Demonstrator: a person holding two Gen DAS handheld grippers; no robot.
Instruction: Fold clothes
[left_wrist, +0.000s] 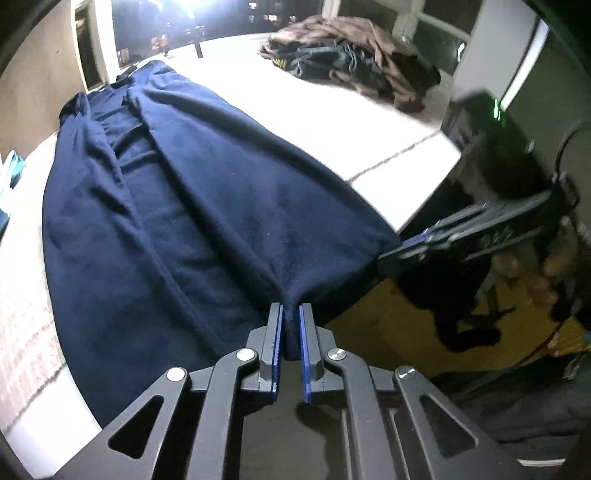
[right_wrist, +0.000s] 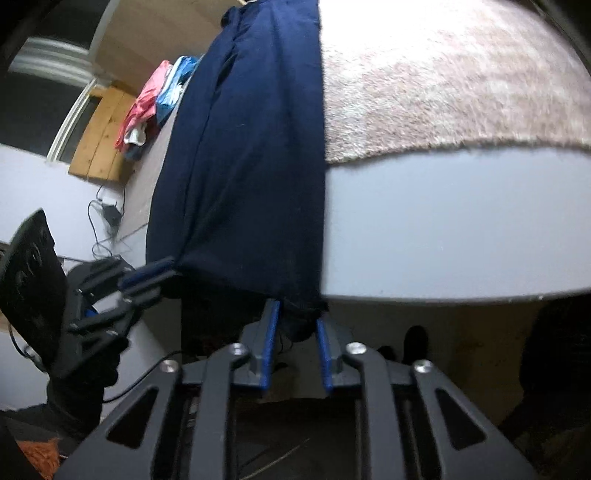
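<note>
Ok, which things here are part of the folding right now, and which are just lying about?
In the job:
- navy garment, stretched along the table
- left claw, shut on its near edge
- right claw, gripping the other corner

Lying about:
- brown and dark clothes heap
- pink and blue clothes
- charger and cable

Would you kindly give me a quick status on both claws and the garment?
Left claw shut on navy garment hem. Right claw pinching the other hem corner. Garment stretched flat along the table. Clothes pile off to the side, clear.
</note>
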